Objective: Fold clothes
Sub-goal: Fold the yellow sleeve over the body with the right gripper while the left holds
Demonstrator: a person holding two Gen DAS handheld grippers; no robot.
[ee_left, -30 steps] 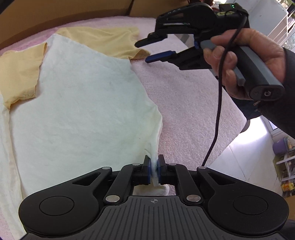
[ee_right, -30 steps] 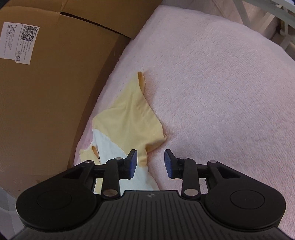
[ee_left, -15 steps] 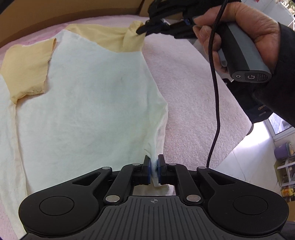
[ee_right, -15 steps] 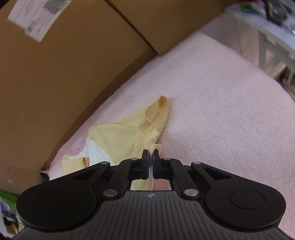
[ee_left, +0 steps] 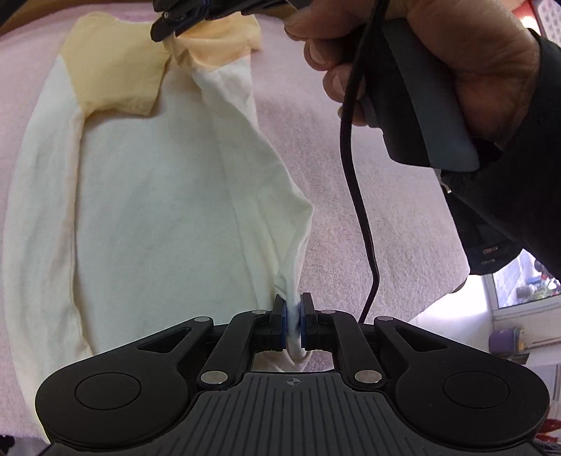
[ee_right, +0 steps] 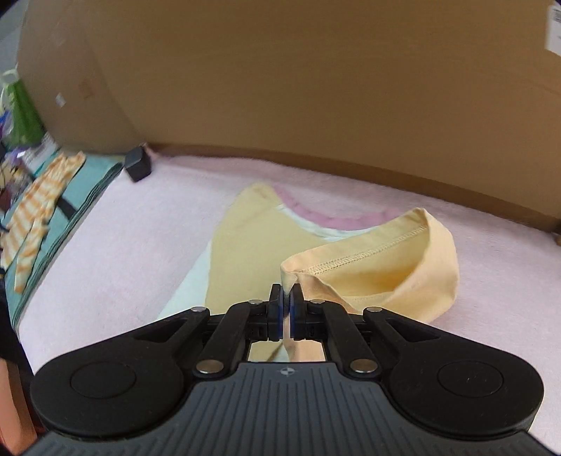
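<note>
the cream cotton t-shirt with yellow sleeves [ee_left: 147,196] is lying lengthwise on the pink fleece blanket [ee_left: 368,210]. the left claw [ee_left: 292,324] is pinching its hem corner, the right claw [ee_right: 286,310] its far sleeve, both along one side edge.

Ahead of the left gripper [ee_left: 293,312], the right gripper [ee_left: 164,29] runs off the picture's top edge, only its dark fingertips showing. The hand [ee_left: 438,59] holding it is cut at the top and right. The shirt [ee_left: 157,196] hem vanishes behind the left gripper's body. Far left of the right gripper [ee_right: 286,298], the striped cloth [ee_right: 31,210] and green bag [ee_right: 21,112] are blurred. The cardboard box [ee_right: 315,80] label at upper right is cropped, unreadable.
</note>
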